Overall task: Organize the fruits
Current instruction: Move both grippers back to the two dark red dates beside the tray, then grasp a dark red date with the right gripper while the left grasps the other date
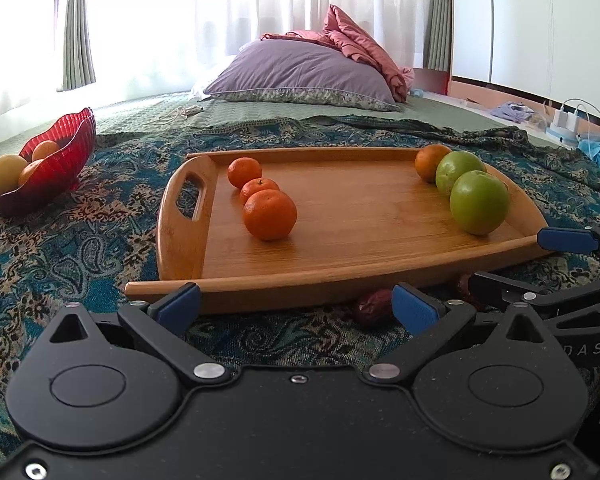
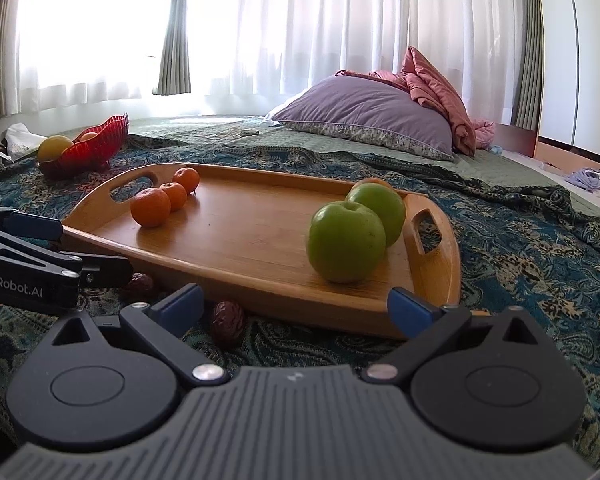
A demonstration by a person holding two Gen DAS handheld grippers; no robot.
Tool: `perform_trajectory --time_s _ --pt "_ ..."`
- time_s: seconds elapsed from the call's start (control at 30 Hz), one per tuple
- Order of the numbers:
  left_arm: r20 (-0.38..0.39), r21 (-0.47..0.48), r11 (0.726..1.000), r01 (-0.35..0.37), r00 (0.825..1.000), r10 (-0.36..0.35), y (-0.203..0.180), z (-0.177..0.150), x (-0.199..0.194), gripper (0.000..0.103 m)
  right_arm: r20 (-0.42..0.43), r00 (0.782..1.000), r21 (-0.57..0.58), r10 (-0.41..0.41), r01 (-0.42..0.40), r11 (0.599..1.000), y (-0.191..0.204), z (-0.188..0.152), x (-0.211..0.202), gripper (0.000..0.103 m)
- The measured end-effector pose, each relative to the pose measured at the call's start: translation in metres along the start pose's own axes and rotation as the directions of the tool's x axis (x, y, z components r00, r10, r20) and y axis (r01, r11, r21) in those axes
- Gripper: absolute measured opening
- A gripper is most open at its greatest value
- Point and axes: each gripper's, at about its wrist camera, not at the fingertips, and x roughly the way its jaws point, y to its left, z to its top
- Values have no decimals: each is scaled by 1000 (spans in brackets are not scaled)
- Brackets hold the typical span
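A wooden tray [image 1: 340,256] [image 2: 240,248] lies on the patterned bedspread. Three tangerines [image 1: 270,215] [image 2: 151,207] sit at its left end. Two green apples [image 1: 479,202] [image 2: 346,241] and an orange [image 1: 431,161] sit at its right end. Two dark red dates [image 1: 374,307] [image 2: 227,317] lie on the cloth just before the tray's near edge. My left gripper [image 1: 296,306] is open and empty, low before the tray. My right gripper [image 2: 296,304] is open and empty, near the apple end. Each gripper shows at the edge of the other's view.
A red glass bowl [image 1: 66,160] [image 2: 96,148] with oranges stands at the far left. A purple pillow [image 1: 304,70] and a pink quilt [image 1: 360,40] lie at the back. Chargers and cables [image 1: 572,118] sit at the far right.
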Motion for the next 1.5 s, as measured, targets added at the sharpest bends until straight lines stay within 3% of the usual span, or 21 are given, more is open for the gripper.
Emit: perform_trajectory --time_s 0.27,0.5,0.73,0.97,1.03,1.27,1.5 --pt "-35 -18 1000 10 999 -11 2 -3 5 94 -23 1000 -30 13 -13 999 7 -3 2 98" --pt "-49 -80 996 51 997 -55 2 -6 3 73 -30 998 -32 60 -61 998 12 -3 -2 84" --pt "-46 -112 988 109 992 -115 -2 -2 1 64 -49 996 -38 73 -75 996 23 -5 0 61" --pt "-43 -101 988 121 991 -125 -11 -1 4 60 -34 997 -41 73 -74 996 36 -6 3 29" --pt "-44 -116 986 119 991 -125 -10 0 6 57 -25 998 -34 63 -64 997 37 -6 2 25" --pt "-40 -142 982 125 990 -132 -12 0 8 53 -9 999 32 41 -41 999 25 -5 -2 24" --pt "-36 -53 992 114 993 -116 -31 -5 9 36 24 1000 90 13 -15 996 9 -5 -13 24"
